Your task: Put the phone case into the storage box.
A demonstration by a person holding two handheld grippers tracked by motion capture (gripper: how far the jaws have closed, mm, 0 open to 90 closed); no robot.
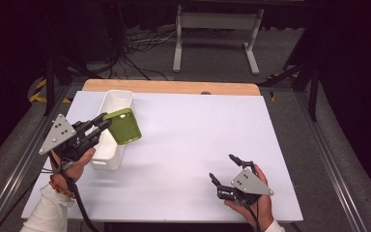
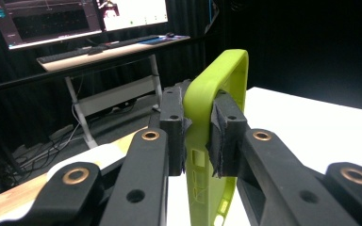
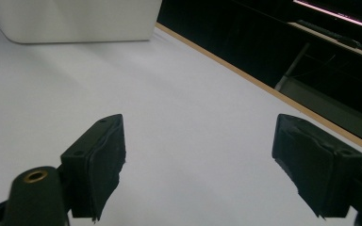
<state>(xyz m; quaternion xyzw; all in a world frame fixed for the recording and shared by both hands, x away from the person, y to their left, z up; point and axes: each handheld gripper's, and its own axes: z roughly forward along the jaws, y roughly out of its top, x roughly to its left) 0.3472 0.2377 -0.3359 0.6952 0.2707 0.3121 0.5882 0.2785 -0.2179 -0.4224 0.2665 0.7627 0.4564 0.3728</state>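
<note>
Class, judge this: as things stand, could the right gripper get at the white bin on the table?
Probably yes. The right gripper stands open with nothing in it, and bare table lies between it and the white bin. The left gripper holds the green phone case over the bin's right side.

- In my left gripper view the soft green phone case (image 2: 217, 94) runs off the bottom edge.
- The white plastic bin (image 3: 75, 21) is cropped at the right gripper view's top.

Overhead light falls bright on the white counter (image 1: 188, 145); surroundings drop to near black. Soft shadows sit beside the white bin (image 1: 110, 129). Glare spot on the green case (image 1: 123, 126). Left gripper view: near tongs soft, distant monitors (image 2: 75, 19) blown out.
</note>
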